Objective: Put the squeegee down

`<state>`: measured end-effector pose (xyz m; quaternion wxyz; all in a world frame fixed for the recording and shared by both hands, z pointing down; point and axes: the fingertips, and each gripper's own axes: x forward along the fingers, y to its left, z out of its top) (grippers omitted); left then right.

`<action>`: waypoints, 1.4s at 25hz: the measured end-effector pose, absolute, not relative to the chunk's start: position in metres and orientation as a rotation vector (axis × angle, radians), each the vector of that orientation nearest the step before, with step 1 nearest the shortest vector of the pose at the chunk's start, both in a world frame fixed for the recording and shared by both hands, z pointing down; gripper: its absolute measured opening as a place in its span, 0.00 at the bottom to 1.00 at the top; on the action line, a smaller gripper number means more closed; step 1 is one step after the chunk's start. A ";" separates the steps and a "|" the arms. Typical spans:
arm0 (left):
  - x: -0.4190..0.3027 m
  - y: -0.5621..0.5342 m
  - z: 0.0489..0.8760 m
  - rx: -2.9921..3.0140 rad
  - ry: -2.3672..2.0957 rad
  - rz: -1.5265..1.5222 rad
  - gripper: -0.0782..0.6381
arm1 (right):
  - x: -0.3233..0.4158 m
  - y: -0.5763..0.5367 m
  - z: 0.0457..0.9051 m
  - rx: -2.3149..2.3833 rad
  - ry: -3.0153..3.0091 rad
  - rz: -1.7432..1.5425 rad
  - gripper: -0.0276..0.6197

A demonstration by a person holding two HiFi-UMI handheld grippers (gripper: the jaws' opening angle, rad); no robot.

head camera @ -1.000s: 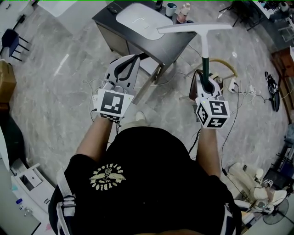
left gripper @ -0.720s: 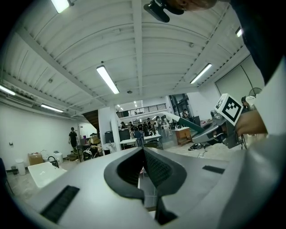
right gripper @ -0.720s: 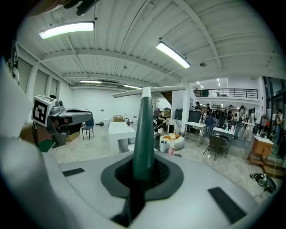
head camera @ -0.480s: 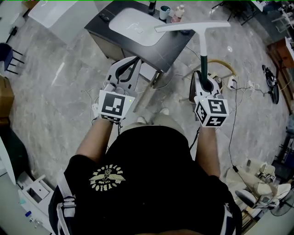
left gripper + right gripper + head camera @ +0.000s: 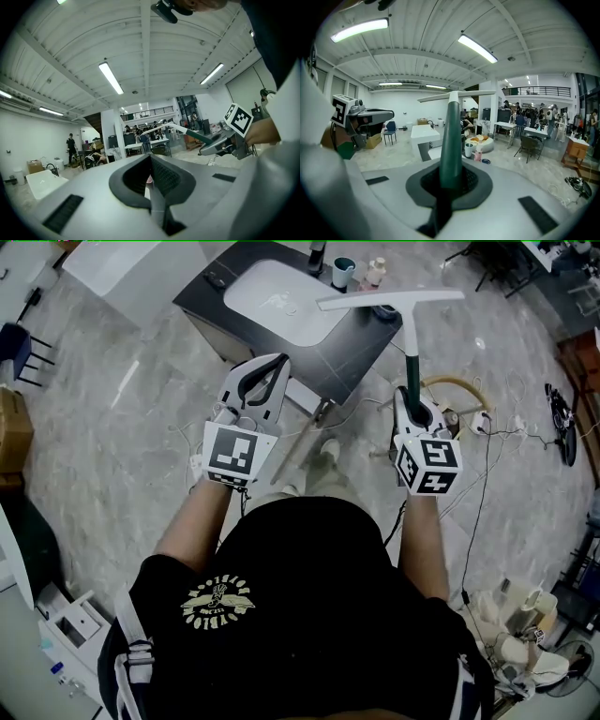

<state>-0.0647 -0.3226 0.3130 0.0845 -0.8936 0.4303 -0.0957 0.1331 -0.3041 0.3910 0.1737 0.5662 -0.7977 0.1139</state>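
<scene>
The squeegee (image 5: 405, 329) has a long white blade, a white shaft and a dark green handle. My right gripper (image 5: 413, 401) is shut on that handle, and the blade hangs over the right end of the dark table (image 5: 349, 345). In the right gripper view the green handle (image 5: 451, 136) rises straight from between the pads, blade on top. My left gripper (image 5: 279, 359) hovers level before the table's near edge, jaws together and nothing in them. From the left gripper view the squeegee (image 5: 185, 131) and right gripper (image 5: 220, 144) show at the right.
A white basin (image 5: 277, 298) lies in the table top, with a cup (image 5: 348, 270) and a small bottle (image 5: 376, 270) at the far edge. Cables, a power strip (image 5: 480, 421) and a coiled hose (image 5: 457, 385) lie on the floor to the right. A chair (image 5: 22, 334) stands far left.
Both grippers and the squeegee have moved nearer the dark table as the person steps forward. The right gripper keeps its hold on the handle; the left stays empty.
</scene>
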 end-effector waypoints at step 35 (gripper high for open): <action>0.010 -0.501 0.490 -2.807 1.337 -0.491 0.14 | 0.160 -0.485 0.691 1.393 -1.949 0.857 0.09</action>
